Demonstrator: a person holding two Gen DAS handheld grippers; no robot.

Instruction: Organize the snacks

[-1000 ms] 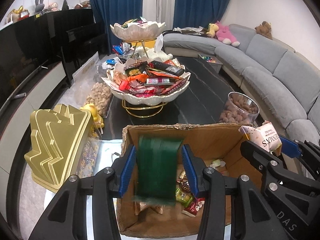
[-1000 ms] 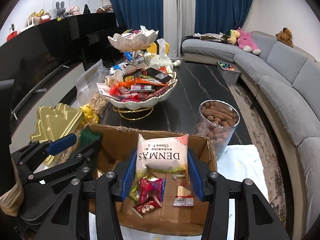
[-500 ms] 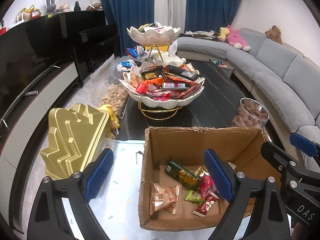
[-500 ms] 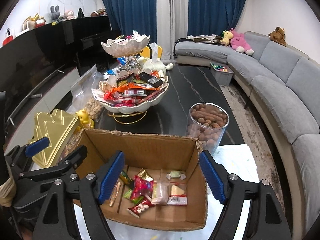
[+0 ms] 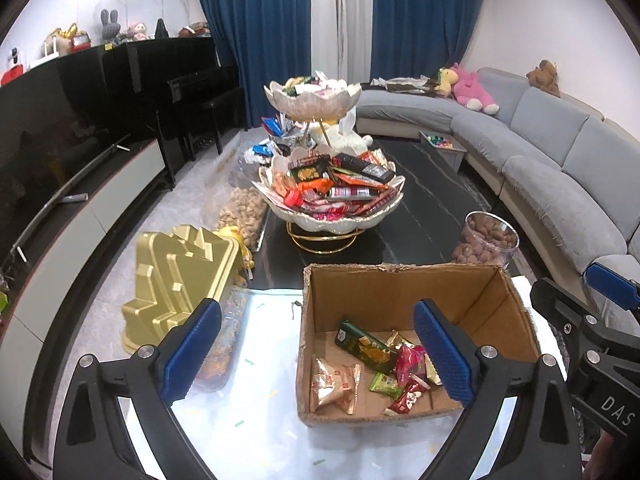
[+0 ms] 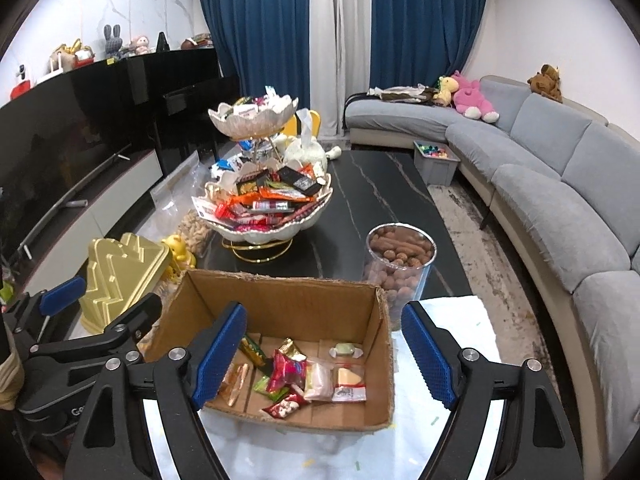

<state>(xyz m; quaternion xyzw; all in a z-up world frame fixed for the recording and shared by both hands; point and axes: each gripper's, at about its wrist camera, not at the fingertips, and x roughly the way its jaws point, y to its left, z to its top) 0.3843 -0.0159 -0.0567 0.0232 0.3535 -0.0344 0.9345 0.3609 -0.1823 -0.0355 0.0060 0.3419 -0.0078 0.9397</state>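
Observation:
An open cardboard box [image 5: 400,280] [image 6: 280,292] sits on the table in front of me with several snack packets inside, among them a green packet [image 5: 362,346] and a white cheese packet [image 6: 348,382]. My left gripper [image 5: 316,354] is open and empty, above the box's left edge. My right gripper [image 6: 324,356] is open and empty, above the box. A two-tier shell-shaped bowl stand [image 5: 332,192] [image 6: 264,204] heaped with snacks stands behind the box.
A gold ridged tin [image 5: 180,280] [image 6: 120,276] lies left of the box. A clear jar of brown snacks [image 5: 486,240] [image 6: 400,264] stands at the box's far right. A bag of nuts [image 5: 244,212] lies far left. A grey sofa [image 6: 560,200] curves along the right.
Both grippers opened and let go: the green packet and the white DENMAS packet dropped into the box. Both grippers then pulled back and up from the box.

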